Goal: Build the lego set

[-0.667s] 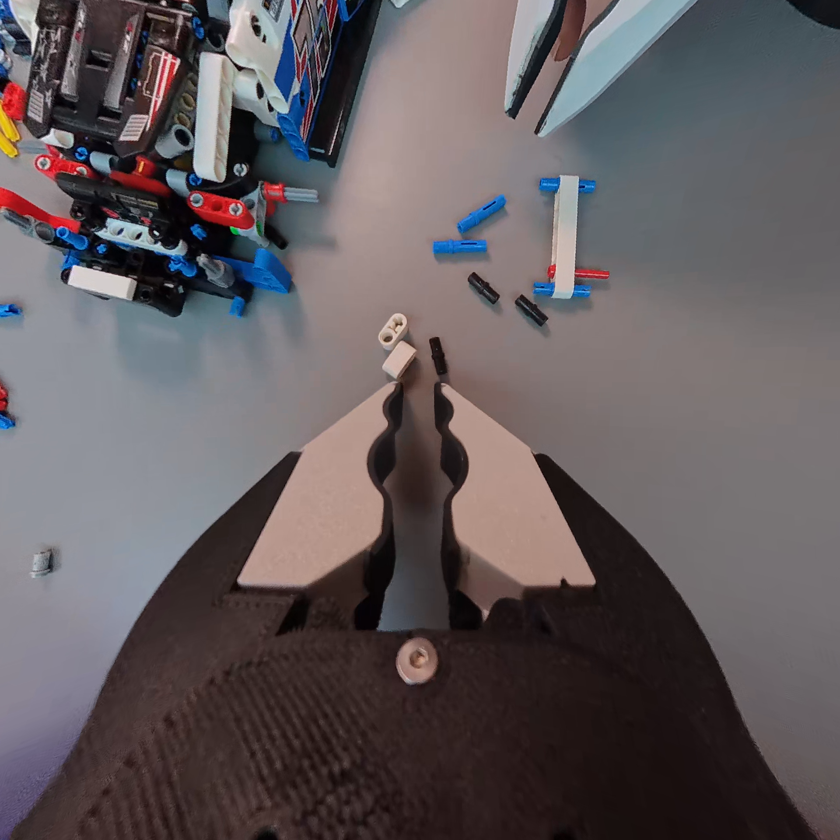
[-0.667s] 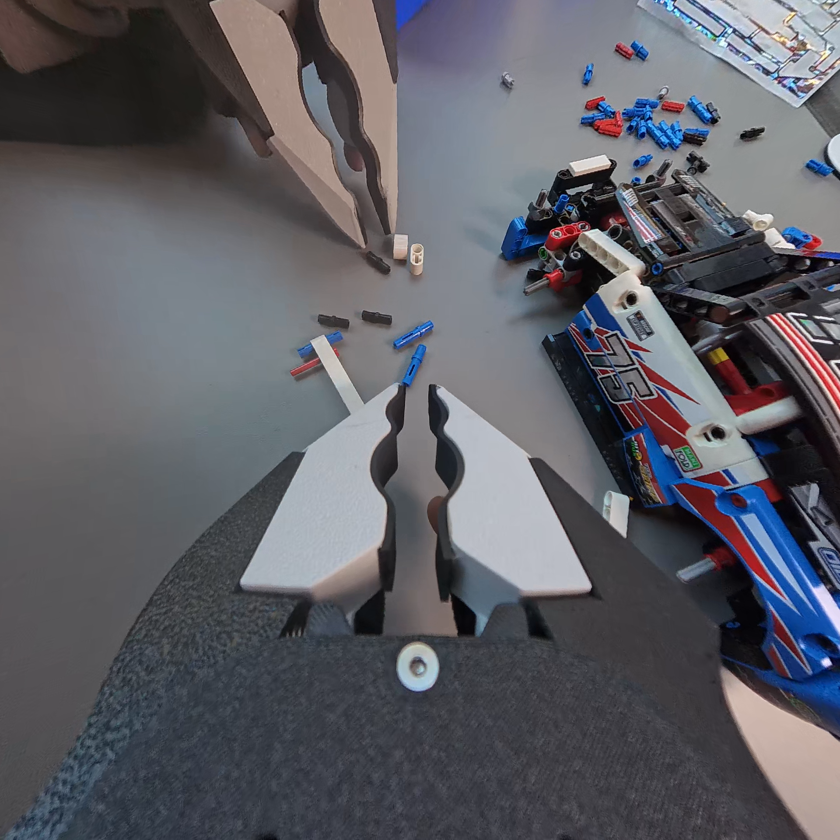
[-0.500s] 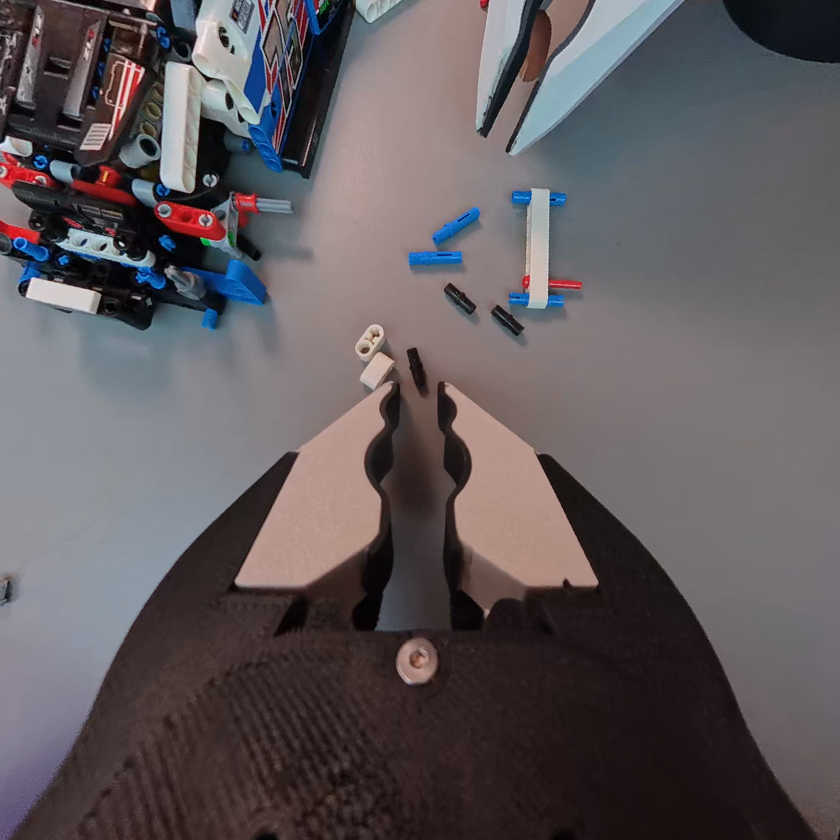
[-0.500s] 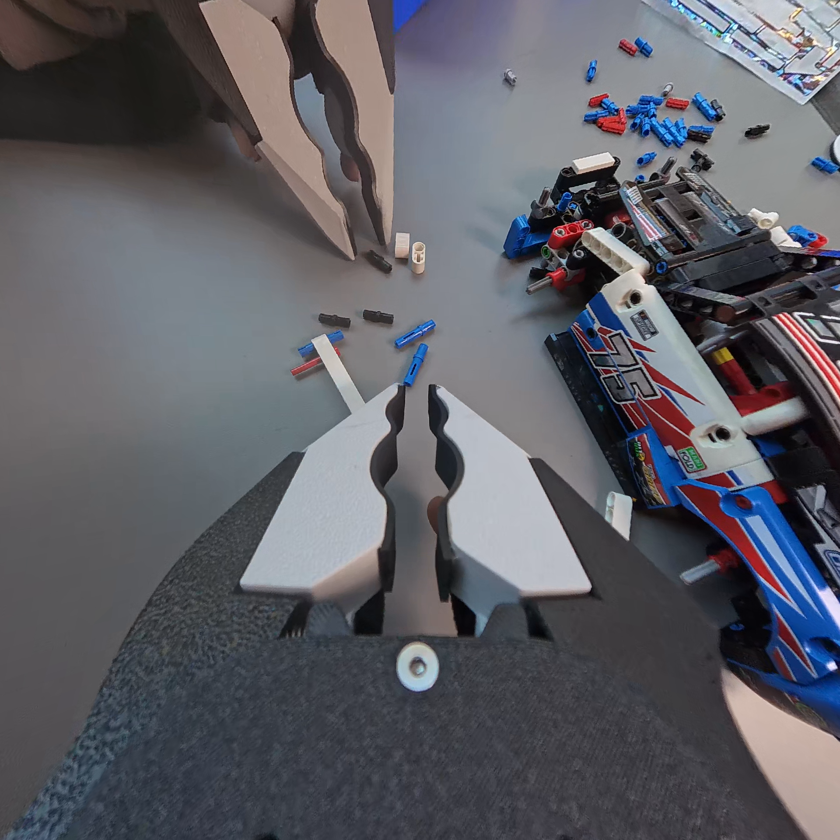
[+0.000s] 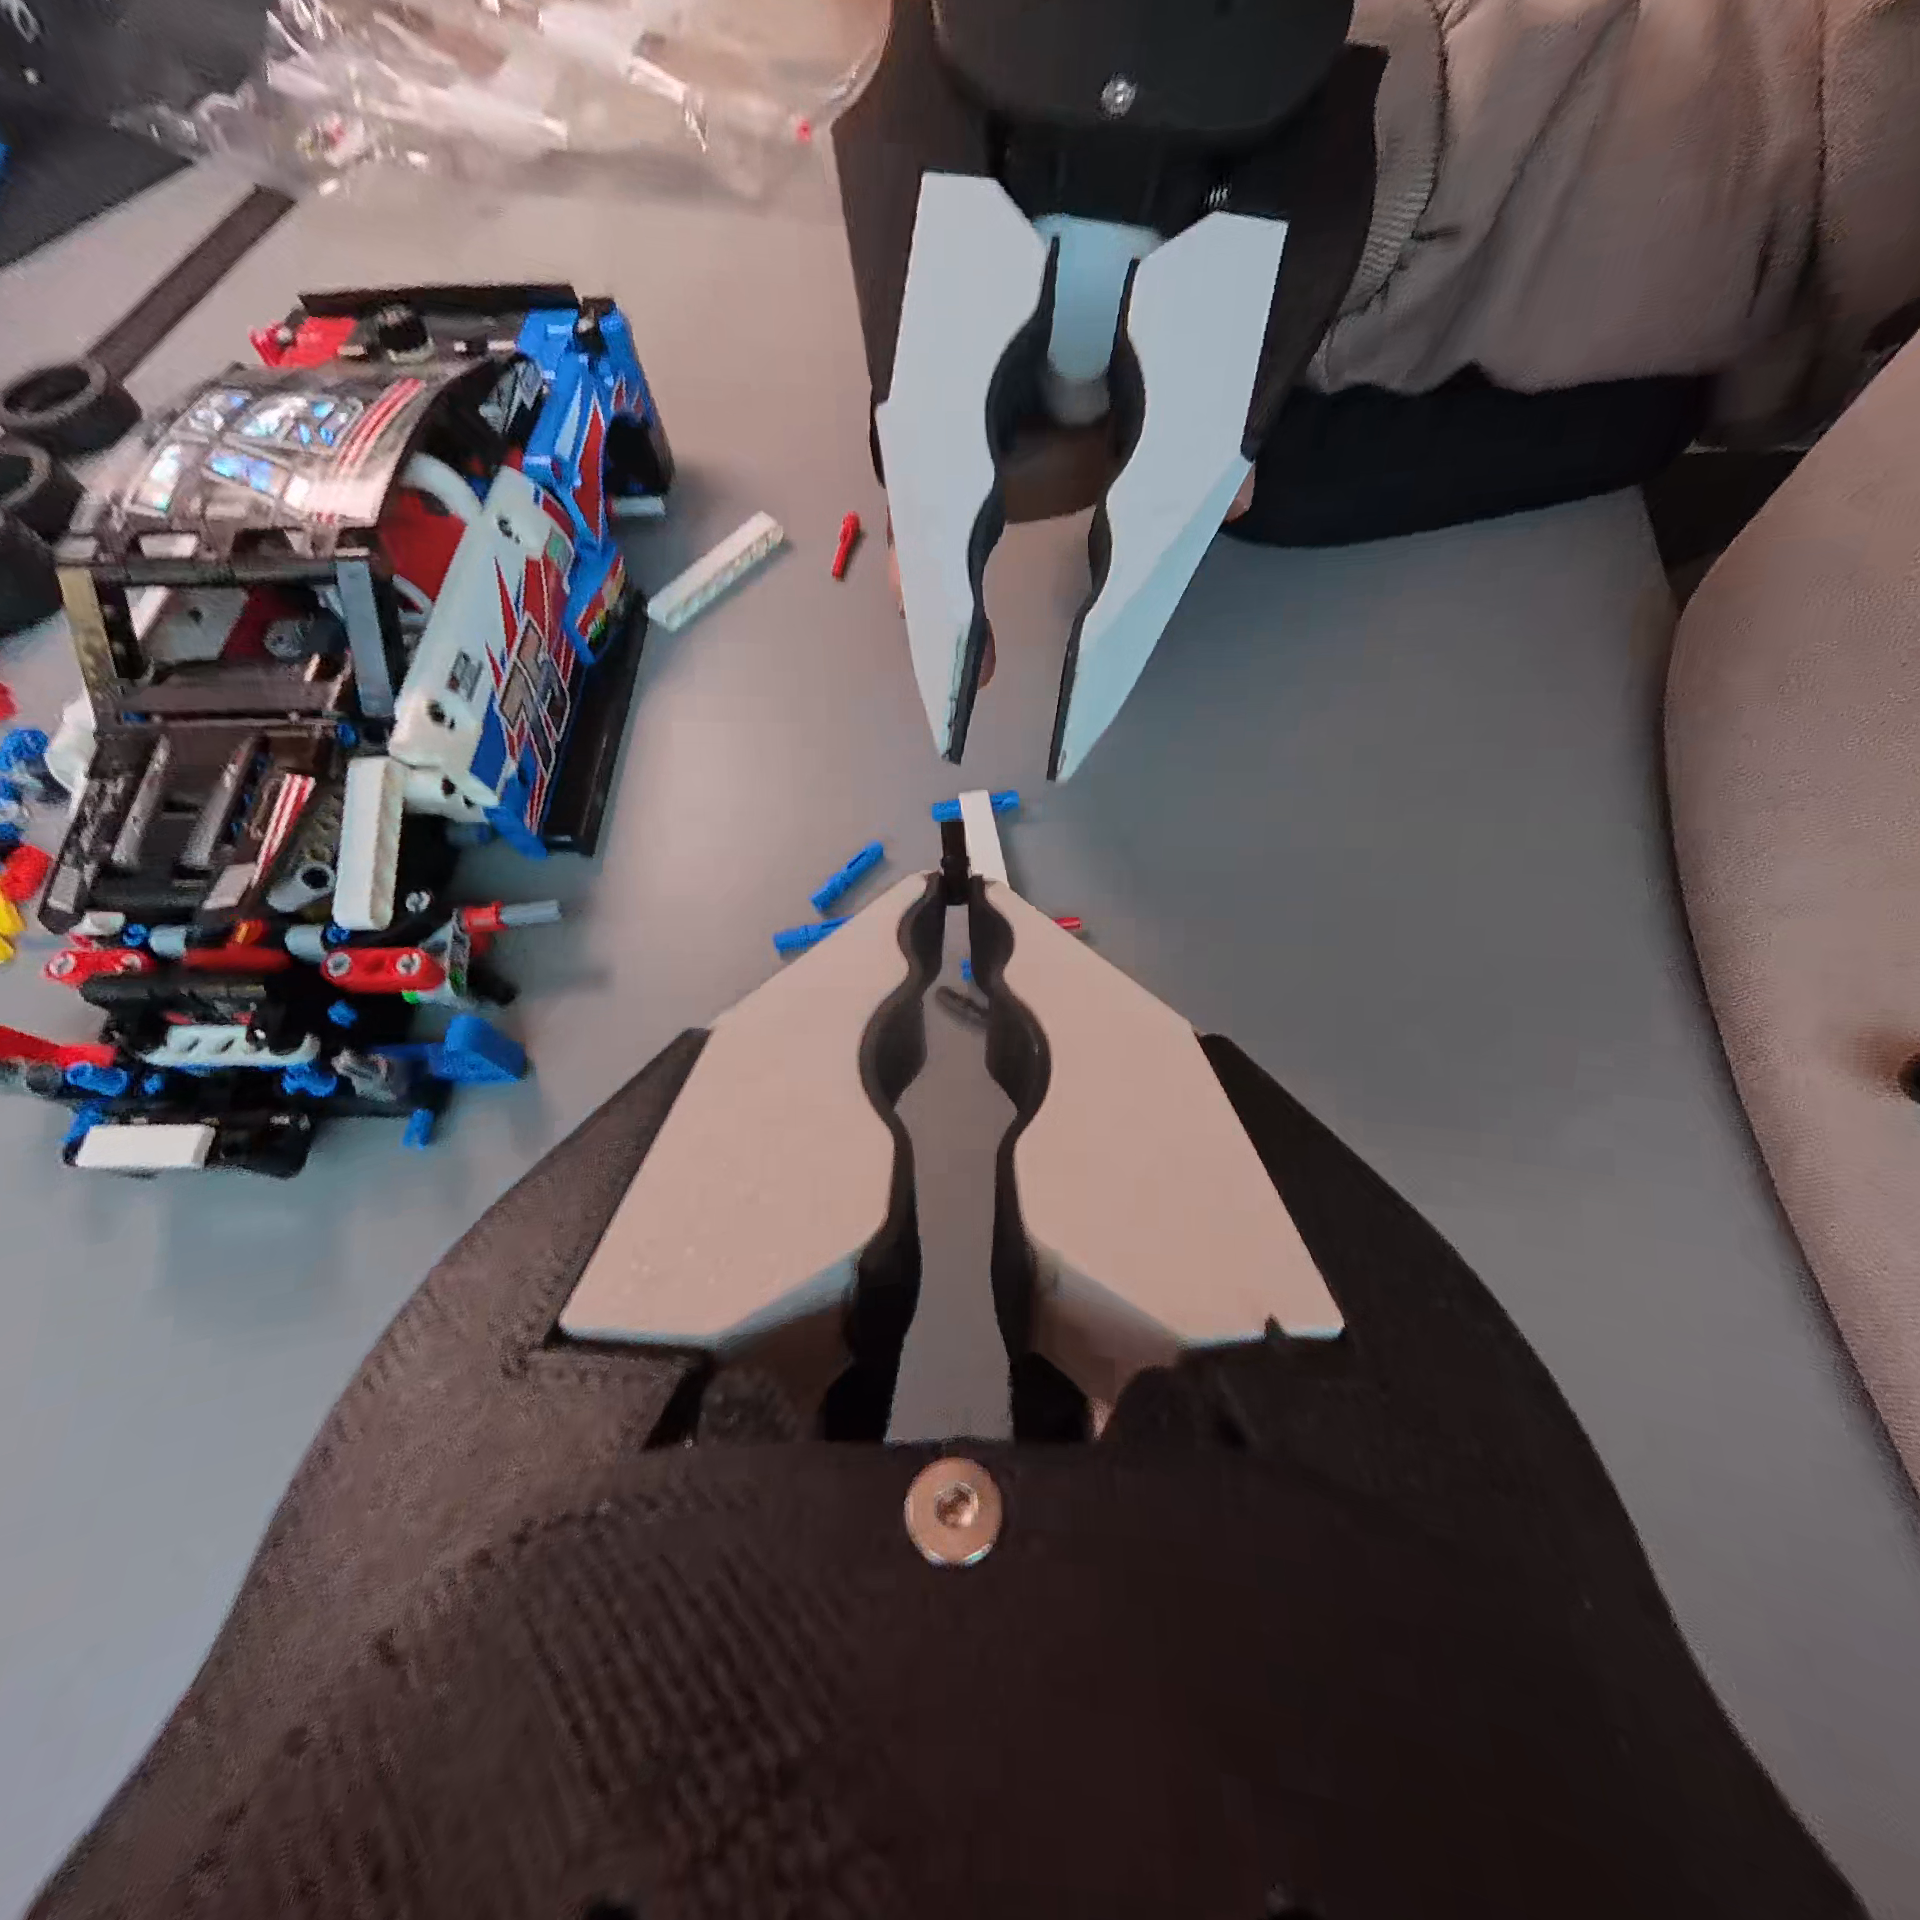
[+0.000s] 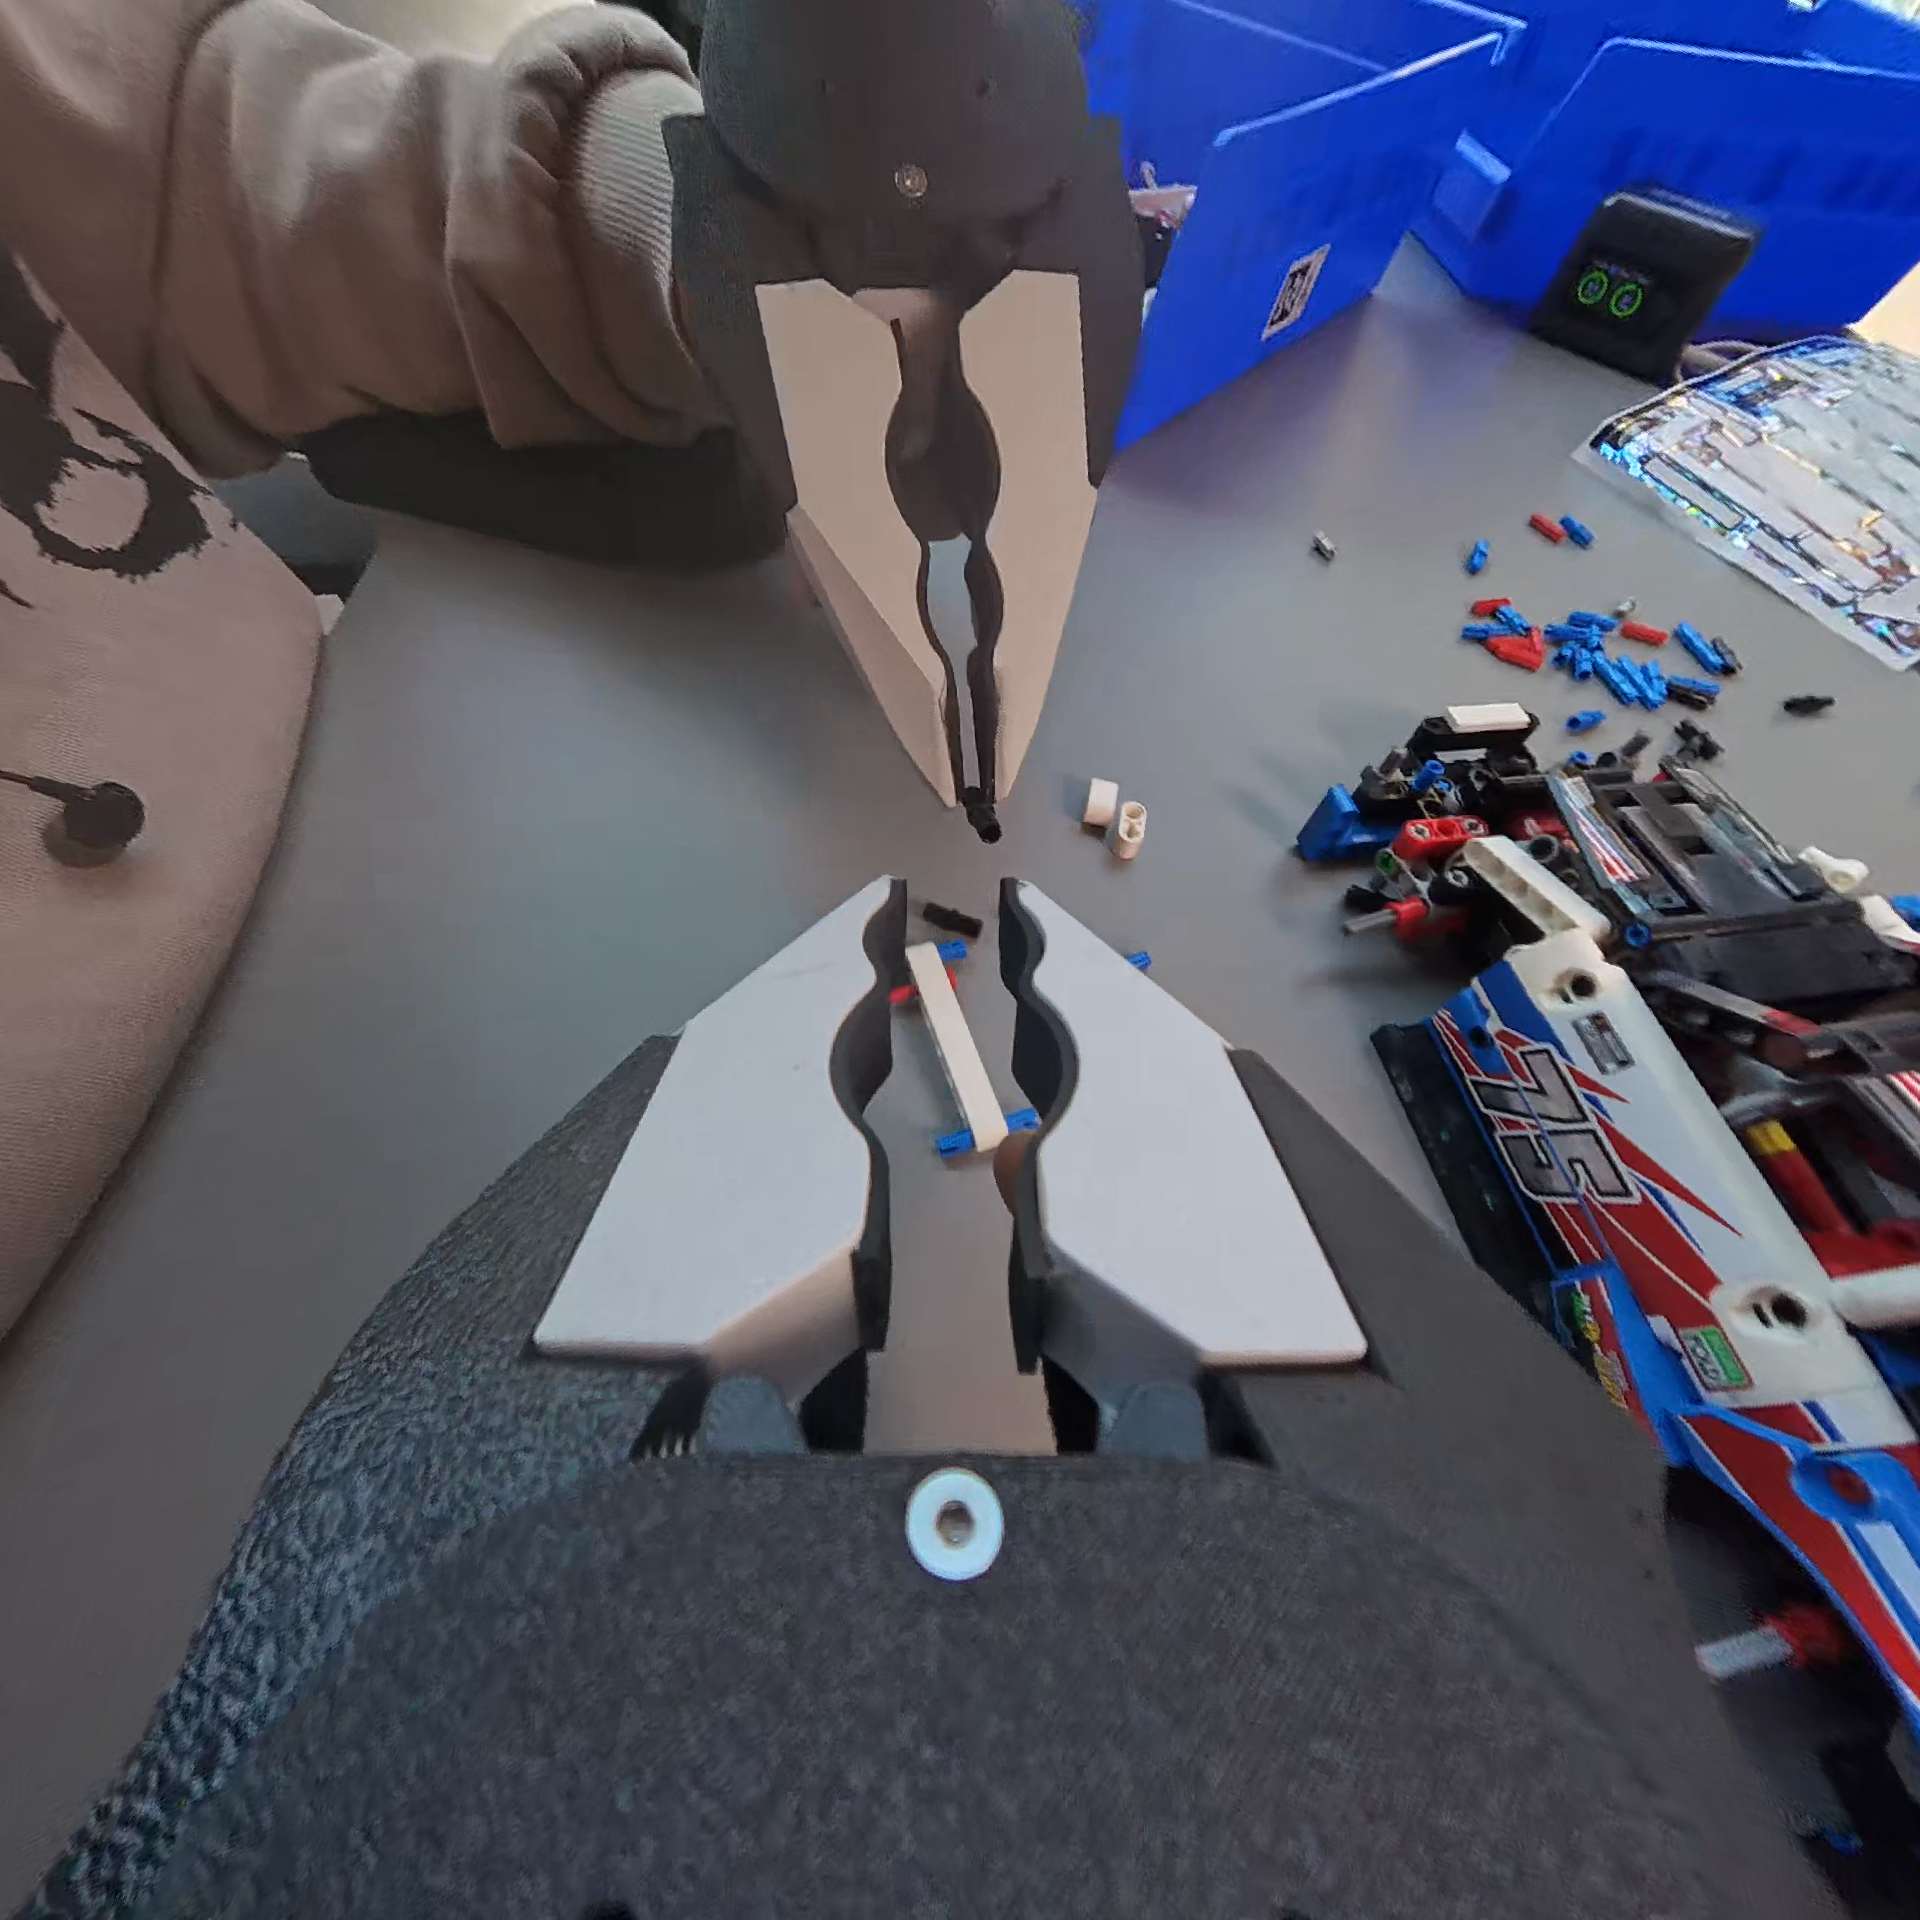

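My left gripper (image 5: 951, 883) is shut on a small black pin (image 5: 951, 854) that sticks out past its tips. In the right wrist view the left gripper (image 6: 971, 795) points down with the black pin (image 6: 981, 823) just above the table. My right gripper (image 6: 951, 883) is open, and a white beam with blue pins (image 6: 956, 1039) lies on the table between its fingers. In the left wrist view the right gripper (image 5: 1003, 764) hangs over the far end of the white beam (image 5: 982, 831). The two grippers face each other tip to tip.
The blue, white and red car model (image 5: 364, 675) (image 6: 1558, 1039) stands beside the work spot. Loose blue pins (image 5: 847, 875), a black pin (image 6: 951, 916), two small white pieces (image 6: 1112, 816), a white beam (image 5: 717, 569) and a pin pile (image 6: 1600, 655) lie around. Blue bins (image 6: 1351, 208) stand behind.
My left gripper has shut on the black pin, lifted it and carried it toward the white beam. My right gripper has opened and moved over the white beam.
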A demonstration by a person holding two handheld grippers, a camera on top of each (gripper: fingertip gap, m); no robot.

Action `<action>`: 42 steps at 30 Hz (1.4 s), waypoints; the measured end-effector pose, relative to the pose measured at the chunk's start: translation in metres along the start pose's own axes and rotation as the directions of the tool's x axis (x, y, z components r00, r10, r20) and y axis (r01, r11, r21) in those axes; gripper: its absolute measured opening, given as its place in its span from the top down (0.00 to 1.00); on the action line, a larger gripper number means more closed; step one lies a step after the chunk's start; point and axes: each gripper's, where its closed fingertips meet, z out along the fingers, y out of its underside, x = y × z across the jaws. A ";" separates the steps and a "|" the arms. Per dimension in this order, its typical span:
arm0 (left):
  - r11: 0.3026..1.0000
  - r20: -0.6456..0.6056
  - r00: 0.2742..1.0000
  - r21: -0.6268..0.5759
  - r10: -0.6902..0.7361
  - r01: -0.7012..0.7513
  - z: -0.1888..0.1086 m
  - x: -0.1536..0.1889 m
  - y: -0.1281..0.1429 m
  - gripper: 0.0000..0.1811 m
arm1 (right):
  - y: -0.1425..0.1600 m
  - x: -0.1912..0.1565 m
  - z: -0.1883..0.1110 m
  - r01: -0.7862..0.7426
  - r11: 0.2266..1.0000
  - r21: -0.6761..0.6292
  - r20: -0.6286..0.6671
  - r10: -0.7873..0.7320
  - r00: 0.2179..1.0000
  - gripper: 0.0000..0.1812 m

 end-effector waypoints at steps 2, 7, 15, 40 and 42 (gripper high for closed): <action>0.999 -0.003 1.000 0.038 0.030 -0.030 0.001 0.005 -0.008 0.99 | -0.006 -0.005 0.000 -0.008 0.999 0.035 0.027 0.007 1.000 0.91; 0.996 -0.012 0.999 0.067 0.053 -0.053 0.002 0.010 -0.013 0.99 | -0.010 -0.006 -0.001 -0.006 0.998 0.059 0.031 0.005 1.000 0.94; 0.996 -0.039 0.997 0.070 0.067 -0.064 0.005 0.018 -0.015 0.99 | -0.011 -0.009 0.001 -0.015 0.998 0.067 0.045 0.012 0.999 0.96; 0.999 -0.021 0.999 0.013 0.036 -0.036 0.016 0.014 0.000 0.98 | 0.050 -0.019 0.002 0.066 0.954 -0.291 0.100 -0.038 0.994 0.98; 0.999 -0.026 0.999 0.011 0.033 -0.033 0.016 0.015 0.000 0.98 | 0.052 -0.021 0.000 0.078 0.947 -0.311 0.105 -0.047 0.993 0.98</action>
